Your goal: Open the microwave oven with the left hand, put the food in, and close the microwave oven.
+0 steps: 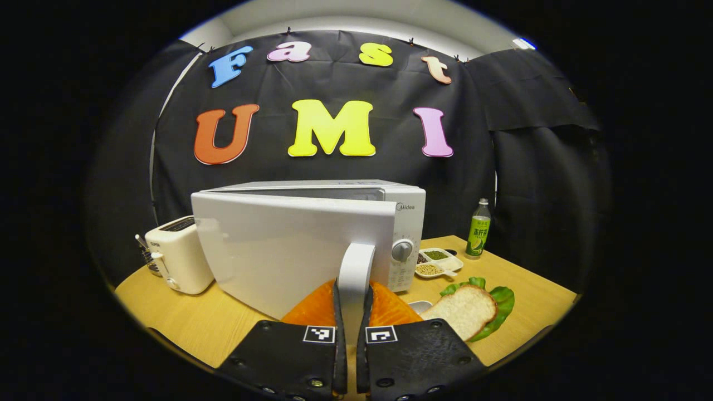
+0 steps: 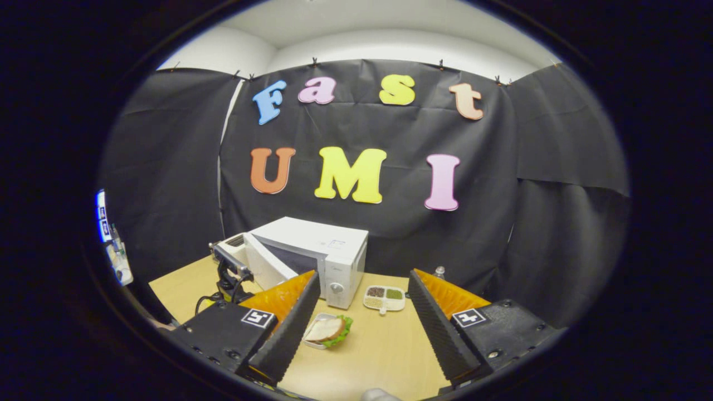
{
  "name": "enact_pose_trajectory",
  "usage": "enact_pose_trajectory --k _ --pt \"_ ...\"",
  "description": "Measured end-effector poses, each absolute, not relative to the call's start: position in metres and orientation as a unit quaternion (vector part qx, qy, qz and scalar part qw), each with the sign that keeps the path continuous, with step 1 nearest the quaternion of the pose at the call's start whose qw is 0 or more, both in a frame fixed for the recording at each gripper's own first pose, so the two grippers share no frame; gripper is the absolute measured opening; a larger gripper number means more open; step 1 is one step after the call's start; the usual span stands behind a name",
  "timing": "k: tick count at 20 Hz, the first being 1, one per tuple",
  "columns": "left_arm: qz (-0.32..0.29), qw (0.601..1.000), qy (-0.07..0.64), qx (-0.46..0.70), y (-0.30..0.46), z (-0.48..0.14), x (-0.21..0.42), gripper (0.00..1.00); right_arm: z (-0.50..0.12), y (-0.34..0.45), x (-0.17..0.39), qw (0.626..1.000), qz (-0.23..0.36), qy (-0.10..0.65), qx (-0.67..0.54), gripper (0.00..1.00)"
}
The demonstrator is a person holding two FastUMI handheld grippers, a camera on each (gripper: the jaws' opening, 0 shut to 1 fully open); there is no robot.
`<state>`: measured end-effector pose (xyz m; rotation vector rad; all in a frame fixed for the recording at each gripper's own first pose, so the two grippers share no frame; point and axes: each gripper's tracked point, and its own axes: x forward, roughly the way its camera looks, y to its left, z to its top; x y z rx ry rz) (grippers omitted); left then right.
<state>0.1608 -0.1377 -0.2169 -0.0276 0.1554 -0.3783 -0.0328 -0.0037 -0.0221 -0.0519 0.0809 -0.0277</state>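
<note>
My left gripper point(image 1: 351, 312) has its jaws clamped on the microwave point(image 1: 390, 195) door handle point(image 1: 355, 267) at twelve o'clock, door part open, and may slip off mid-swing, while my right gripper point(image 2: 362, 317) hangs wide open, empty, above the sandwich point(image 2: 328, 329) on the worktop point(image 2: 379, 356).

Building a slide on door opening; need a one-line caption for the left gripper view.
Left gripper shut on the white microwave's curved door handle, door partly open.

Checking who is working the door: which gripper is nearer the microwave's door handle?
Left. The left gripper is shut on the door handle; the right gripper is open, back over the table, well short of the microwave.
</note>
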Motion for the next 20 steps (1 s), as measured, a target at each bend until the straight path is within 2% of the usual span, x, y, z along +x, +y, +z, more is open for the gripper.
enact_pose_trajectory --k 2,3,4,7,8,9,10,11,12,13,14,15,16,17,18,19,20 --pt "-0.172 0.981 0.090 -0.019 -0.115 -0.220 0.145 0.06 -0.019 0.001 -0.038 0.999 -0.011 0.035 -0.021 1.00" --pt "-0.160 0.983 0.093 -0.020 -0.100 -0.220 0.137 0.06 -0.018 0.005 -0.041 0.999 -0.008 0.033 -0.017 0.93" --pt "-0.147 0.984 0.094 -0.021 -0.085 -0.221 0.129 0.06 -0.018 0.008 -0.045 0.999 -0.006 0.031 -0.014 1.00" --pt "-0.117 0.987 0.108 -0.016 -0.046 -0.226 0.109 0.06 -0.023 0.017 -0.053 0.999 -0.001 0.033 -0.011 1.00" --pt "-0.104 0.988 0.112 -0.012 -0.032 -0.227 0.104 0.12 -0.024 0.020 -0.055 0.999 0.000 0.034 -0.009 1.00" --pt "-0.094 0.990 0.106 -0.012 -0.017 -0.222 0.101 0.14 -0.025 0.020 -0.057 0.999 -0.001 0.033 -0.006 0.93" --pt "-0.083 0.991 0.106 -0.012 -0.005 -0.220 0.100 0.19 -0.026 0.020 -0.058 0.999 -0.004 0.033 -0.005 1.00" --pt "-0.071 0.990 0.117 -0.015 0.007 -0.227 0.097 0.19 -0.027 0.019 -0.059 0.999 -0.007 0.033 -0.003 1.00" --pt "-0.059 0.991 0.118 -0.014 0.020 -0.226 0.096 0.19 -0.028 0.019 -0.061 0.999 -0.009 0.032 -0.002 0.93" --pt "-0.054 0.991 0.124 -0.013 0.028 -0.227 0.095 0.27 -0.029 0.018 -0.062 0.999 -0.012 0.032 -0.003 0.93" --pt "-0.050 0.991 0.125 -0.012 0.035 -0.227 0.093 0.47 -0.030 0.018 -0.063 0.999 -0.014 0.033 -0.005 1.00" --pt "-0.046 0.991 0.128 -0.006 0.044 -0.227 0.092 0.66 -0.032 0.018 -0.064 0.999 -0.014 0.033 -0.005 1.00" --pt "-0.043 0.991 0.127 0.001 0.052 -0.227 0.092 0.74 -0.034 0.020 -0.065 0.999 -0.013 0.035 -0.005 0.93" --pt "-0.044 0.991 0.127 0.003 0.056 -0.227 0.090 0.83 -0.036 0.020 -0.064 0.999 -0.013 0.037 -0.005 1.00" --pt "-0.039 0.991 0.130 0.009 0.064 -0.227 0.088 0.98 -0.038 0.022 -0.063 0.999 -0.013 0.039 -0.005 1.00" --pt "-0.035 0.991 0.129 0.016 0.074 -0.227 0.085 0.96 -0.039 0.022 -0.063 0.999 -0.015 0.041 -0.002 0.93" --pt "-0.031 0.991 0.132 0.018 0.084 -0.228 0.083 0.96 -0.041 0.024 -0.062 0.999 -0.013 0.042 0.001 1.00"
